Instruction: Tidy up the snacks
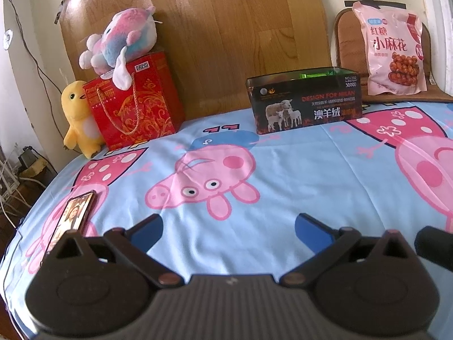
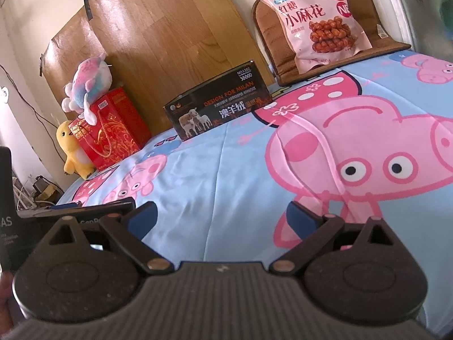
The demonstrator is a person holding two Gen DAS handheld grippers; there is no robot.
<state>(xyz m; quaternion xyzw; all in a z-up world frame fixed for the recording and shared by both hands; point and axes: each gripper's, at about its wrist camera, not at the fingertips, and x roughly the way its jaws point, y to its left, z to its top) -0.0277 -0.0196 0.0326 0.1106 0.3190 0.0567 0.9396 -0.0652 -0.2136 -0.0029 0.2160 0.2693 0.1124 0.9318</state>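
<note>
Here both tongs hang low over the light-blue cartoon-pig bedsheet [image 1: 283, 170], holding nothing. The left gripper [image 1: 228, 229] stands spread wide, its blue-padded fingers well apart with only sheet between them — the right gripper [image 2: 221, 217] is just as wide and empty. The pink snack bag [image 1: 392, 49] leans upright on a brown cushion [image 1: 344, 42] at the far right. A dark open-topped box [image 1: 304, 102] sits nearer the middle, something green showing inside. A phone [image 1: 70, 218] lies just beside the left finger.
</note>
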